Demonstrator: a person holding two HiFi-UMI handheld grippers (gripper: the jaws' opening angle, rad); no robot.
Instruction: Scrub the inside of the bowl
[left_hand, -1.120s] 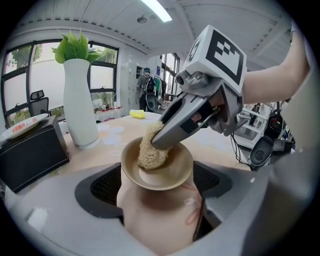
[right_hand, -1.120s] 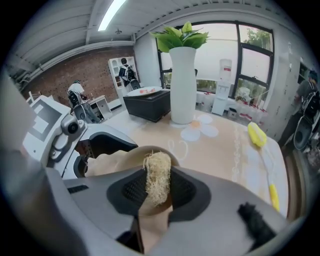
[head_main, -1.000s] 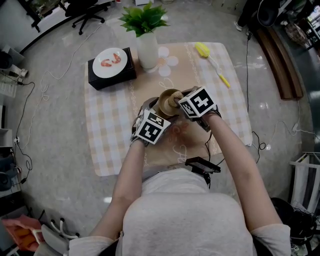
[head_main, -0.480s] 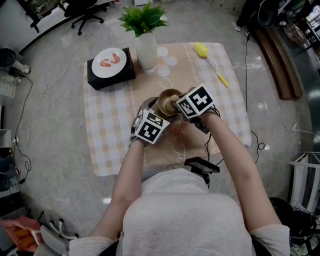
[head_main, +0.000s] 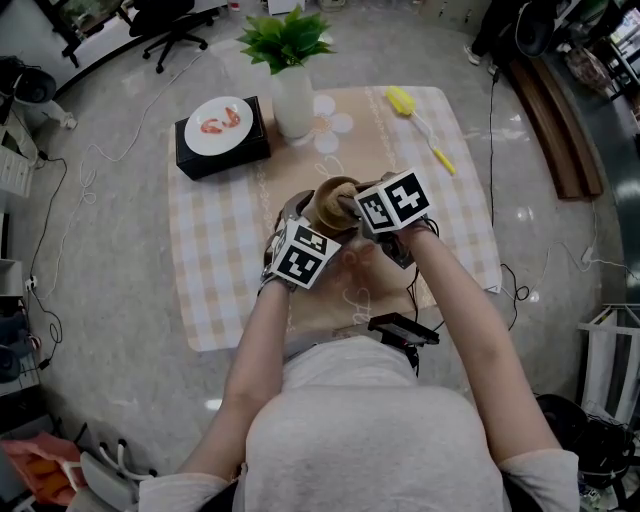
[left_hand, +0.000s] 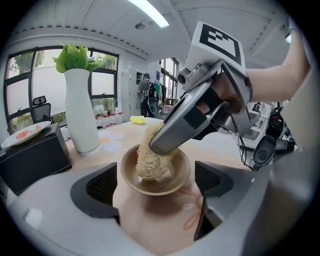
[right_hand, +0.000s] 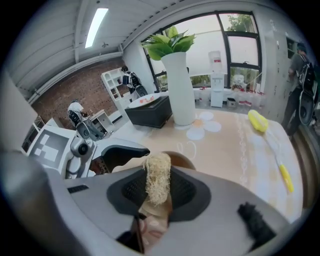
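The bowl (left_hand: 134, 176), a small tan one, is sitting on the checked tablecloth (head_main: 215, 270) near the middle of the table, between the jaws of the left gripper (left_hand: 156, 184). Those jaws are standing spread to either side of the rim; whether the pads are actually pressing on it I cannot tell. The right gripper (right_hand: 158, 176) is pinching a strip of loofah scrubber (left_hand: 151, 159) and reaching in from the bowl's right, slanting downward. The loofah's long axis is running along the jaws, and its free end is pressing on the inner wall. The right gripper is therefore the working one, and the bowl is lying directly ahead of and below its tips, so the coming stroke probably calls for sweeping round the inner wall. No brand or label is showing; only square black-and-white markers on the grippers' cubes.
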